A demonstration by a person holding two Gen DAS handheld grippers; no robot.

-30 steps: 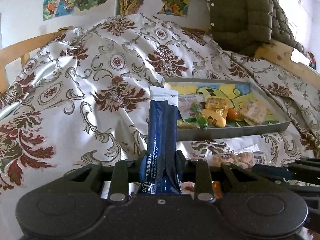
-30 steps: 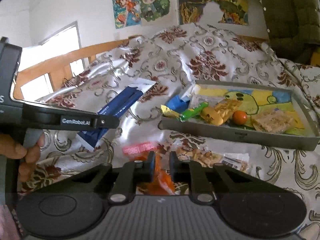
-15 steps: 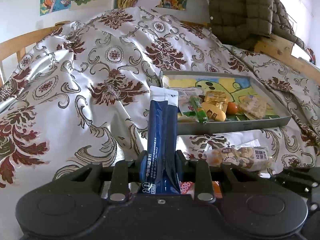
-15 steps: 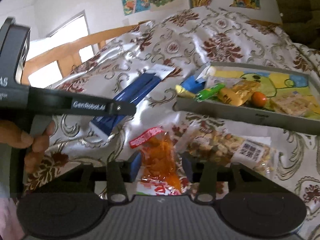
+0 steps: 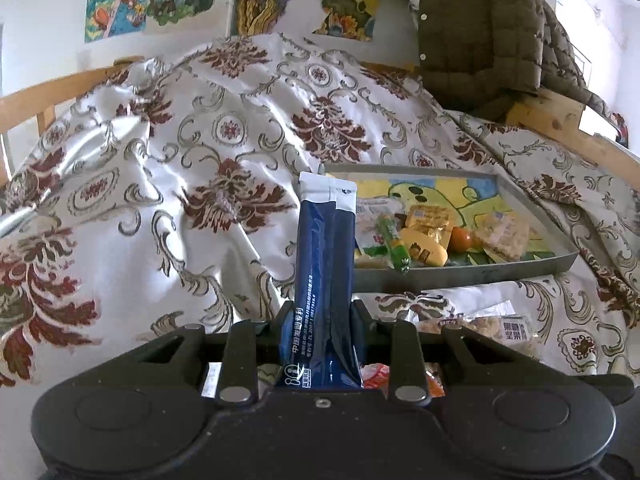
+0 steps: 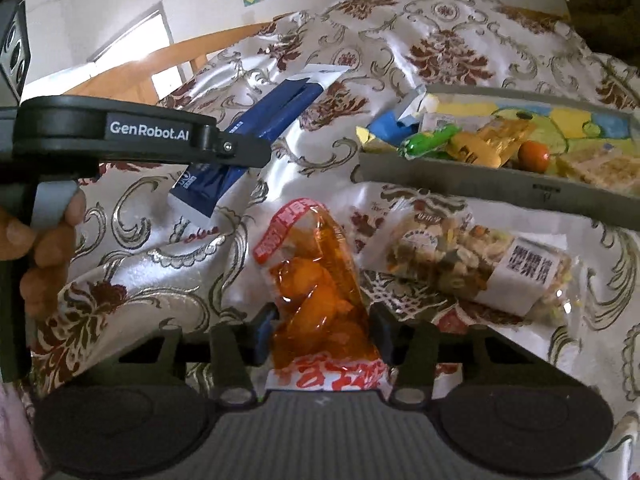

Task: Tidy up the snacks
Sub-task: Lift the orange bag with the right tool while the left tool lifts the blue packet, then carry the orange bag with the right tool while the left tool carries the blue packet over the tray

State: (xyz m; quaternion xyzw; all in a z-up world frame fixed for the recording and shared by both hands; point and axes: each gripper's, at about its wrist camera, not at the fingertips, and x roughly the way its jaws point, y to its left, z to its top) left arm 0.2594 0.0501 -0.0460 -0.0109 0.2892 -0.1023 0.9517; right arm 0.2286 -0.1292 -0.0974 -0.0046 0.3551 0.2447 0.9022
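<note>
My left gripper (image 5: 320,312) is shut on a pair of long dark-blue sachets (image 5: 324,248) that stick out forward above the bedspread. From the right wrist view the same blue sachets (image 6: 276,112) slant up out of the left gripper's fingers (image 6: 240,148). My right gripper (image 6: 322,320) is low over the bed, and an orange snack packet (image 6: 316,280) with a red label lies between its parted fingers. I see no pad pressing on it. A clear nut-mix packet (image 6: 460,264) lies just right of it. The grey tray (image 6: 480,184) beyond holds several snacks.
The tray (image 5: 460,270) has a cartoon lining and sits on a floral bedspread (image 5: 160,200). A person's hand (image 6: 40,248) holds the left gripper's handle. A green quilted jacket (image 5: 480,32) hangs over the wooden bed frame at the back right. Posters hang on the wall.
My right gripper went from shut to open and sank toward the bed, so the orange packet now lies between its fingers. The left gripper kept still with the blue sachets.
</note>
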